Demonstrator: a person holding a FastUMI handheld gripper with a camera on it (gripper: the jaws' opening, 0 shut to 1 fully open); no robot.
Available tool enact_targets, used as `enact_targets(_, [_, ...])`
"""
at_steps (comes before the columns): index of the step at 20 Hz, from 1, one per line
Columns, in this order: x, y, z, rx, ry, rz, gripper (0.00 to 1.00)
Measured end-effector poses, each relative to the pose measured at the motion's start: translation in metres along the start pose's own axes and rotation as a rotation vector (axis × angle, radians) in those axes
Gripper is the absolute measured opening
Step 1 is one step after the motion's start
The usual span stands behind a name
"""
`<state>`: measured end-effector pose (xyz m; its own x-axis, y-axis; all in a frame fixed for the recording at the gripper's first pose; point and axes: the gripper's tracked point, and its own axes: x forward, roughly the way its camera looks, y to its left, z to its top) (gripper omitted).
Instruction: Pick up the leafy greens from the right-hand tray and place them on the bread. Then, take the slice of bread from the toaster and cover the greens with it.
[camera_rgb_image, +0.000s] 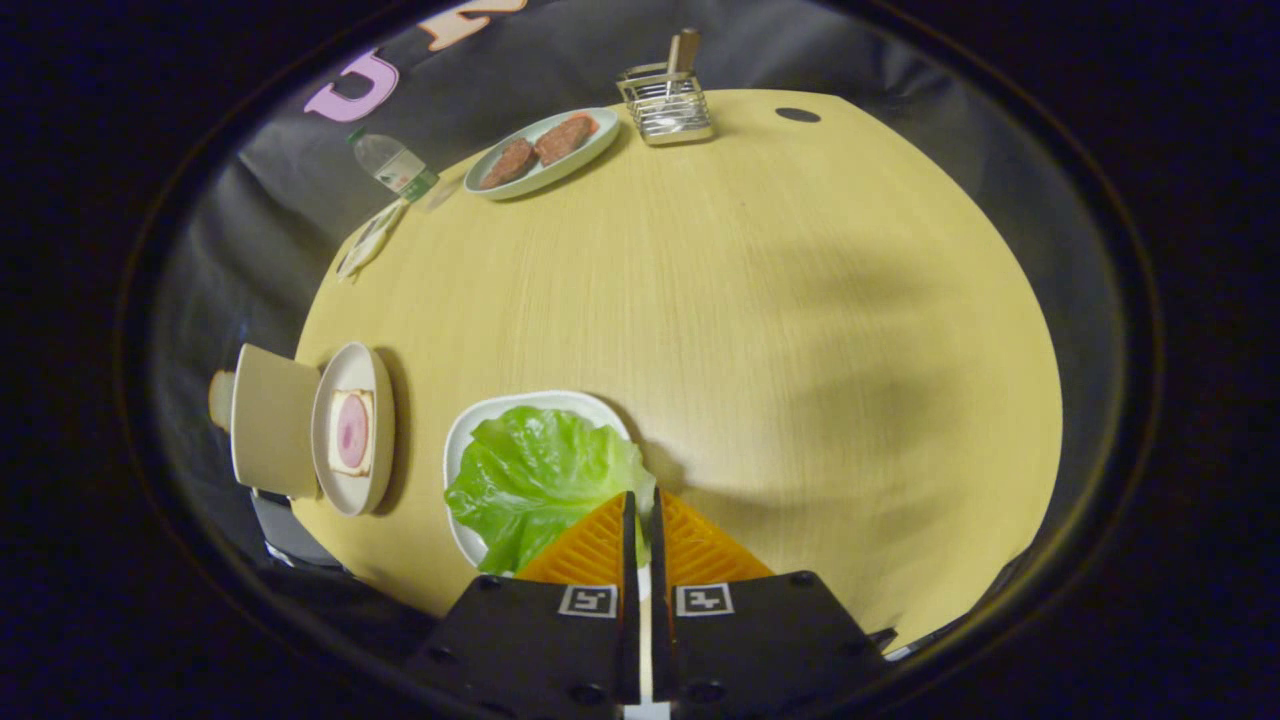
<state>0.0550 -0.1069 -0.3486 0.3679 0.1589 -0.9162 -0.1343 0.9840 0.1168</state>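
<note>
Nearly closed, the gripper pinches the near right edge of the crinkled green lettuce leaf on its white oval tray. Far across the pale wooden table, a wire toaster rack holds a bread slice. No writing is legible.

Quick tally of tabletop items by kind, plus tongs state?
Plates: 3 (lettuce plate, bread plate, patty plate)
Patties: 2
Lettuce leaf: 1
Bread slice: 1
Toaster rack: 1
Water bottle: 1
Total: 9
Tongs: nearly closed on the lettuce edge.

Greens on tray
</note>
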Motion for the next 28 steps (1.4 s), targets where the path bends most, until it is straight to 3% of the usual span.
enact_targets(4, [-0.010,0.003,-0.001,0.007,-0.019,-0.005,0.04])
enact_targets(10, [-0.046,0.029,0.013,0.079,-0.077,0.070,0.04])
enact_targets(15, [-0.089,0.080,0.032,0.137,-0.144,0.198,0.03])
enact_targets(22, [-0.135,0.196,0.055,0.157,-0.183,0.442,0.03])
enact_targets(25, [-0.137,0.251,0.060,0.162,-0.169,0.556,0.03])
enact_targets(28, [-0.122,0.289,0.056,0.163,-0.128,0.606,0.03])
